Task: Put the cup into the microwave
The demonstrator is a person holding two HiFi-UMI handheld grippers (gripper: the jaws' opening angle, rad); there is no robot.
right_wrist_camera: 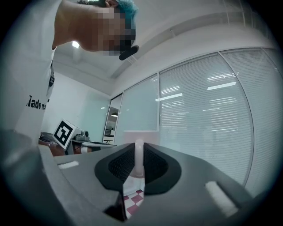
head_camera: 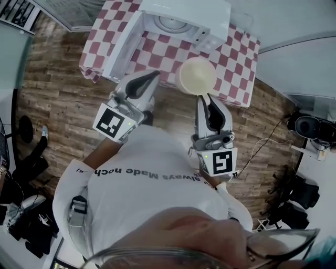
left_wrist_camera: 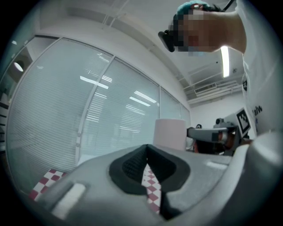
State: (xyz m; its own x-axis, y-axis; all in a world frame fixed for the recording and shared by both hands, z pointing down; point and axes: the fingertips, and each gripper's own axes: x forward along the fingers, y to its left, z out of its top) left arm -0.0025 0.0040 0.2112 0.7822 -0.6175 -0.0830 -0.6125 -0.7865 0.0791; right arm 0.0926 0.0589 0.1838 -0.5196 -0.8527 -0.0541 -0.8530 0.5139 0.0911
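The left tongs (head_camera: pixel 149 79) are closed on nothing, short of the desk (head_camera: pixel 233 68). To their right, the right tongs (head_camera: pixel 206 99) are clamped on a thin white part of the cup (head_camera: pixel 197 75); whether this is the handle or the wall cannot be told. The cup is in the air just ahead of these tongs, mouth up. The microwave (head_camera: pixel 181 21) stands beyond both tongs, door open. The cup is judged light, rigid and smooth. A grip on a thin edge may let it pivot, so hold it upright.

We count one cup (head_camera: pixel 197 75), one microwave (head_camera: pixel 185 16), one checked tablecloth (head_camera: pixel 236 63) and two grippers in all (the left gripper (head_camera: pixel 150 78) and the right gripper (head_camera: pixel 206 97)).
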